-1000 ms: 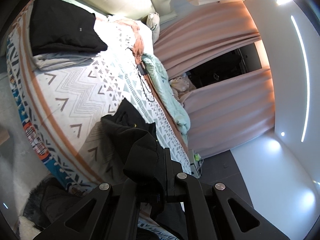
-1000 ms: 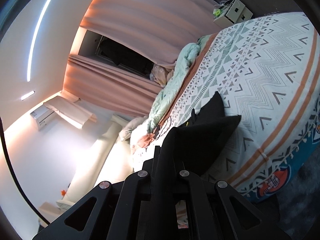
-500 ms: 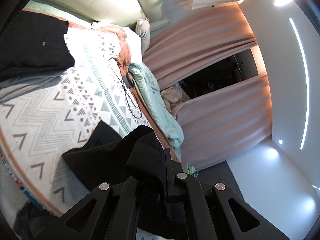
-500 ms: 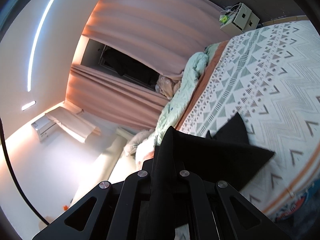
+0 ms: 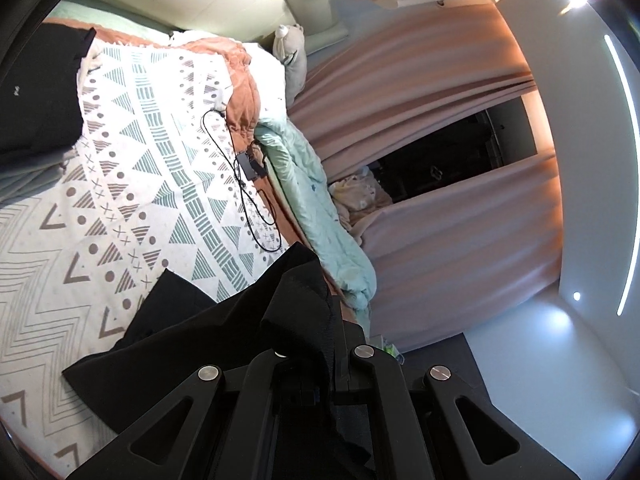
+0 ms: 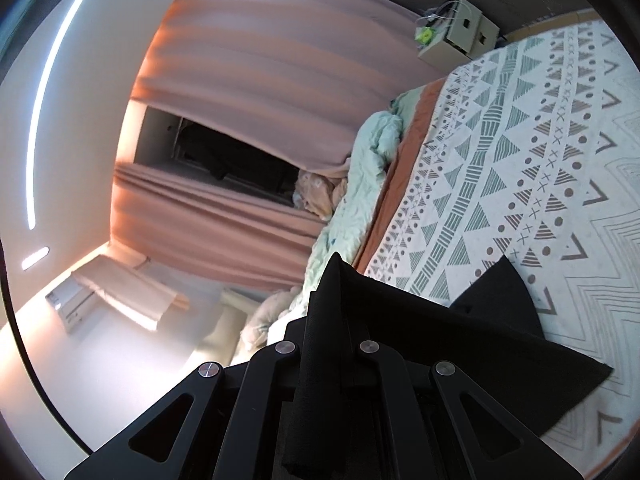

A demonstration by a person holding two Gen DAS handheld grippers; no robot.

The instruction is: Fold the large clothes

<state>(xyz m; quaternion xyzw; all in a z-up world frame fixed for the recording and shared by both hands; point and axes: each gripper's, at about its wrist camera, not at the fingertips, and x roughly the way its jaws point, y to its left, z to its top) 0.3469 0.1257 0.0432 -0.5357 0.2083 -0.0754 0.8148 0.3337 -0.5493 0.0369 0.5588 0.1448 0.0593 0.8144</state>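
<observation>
A large black garment (image 5: pixel 192 344) hangs stretched above the patterned bed cover (image 5: pixel 132 184). My left gripper (image 5: pixel 320 320) is shut on one bunched edge of it. My right gripper (image 6: pixel 332 304) is shut on another edge of the same black garment (image 6: pixel 460 340), which spreads out to the right over the bed cover (image 6: pixel 520 152). The cloth hides the fingertips of both grippers.
A folded black garment (image 5: pixel 36 92) lies on a grey one at the bed's far left. A black cable and small box (image 5: pixel 250 166) lie on the cover. A mint quilt (image 5: pixel 320 208) runs along the bed's far side by pink curtains (image 5: pixel 440 120). A small white cabinet (image 6: pixel 456 32) stands beyond the bed.
Both grippers have lifted and moved forward over the bed. The black garment has been drawn out from a bunched heap into a wider, stretched sheet between them.
</observation>
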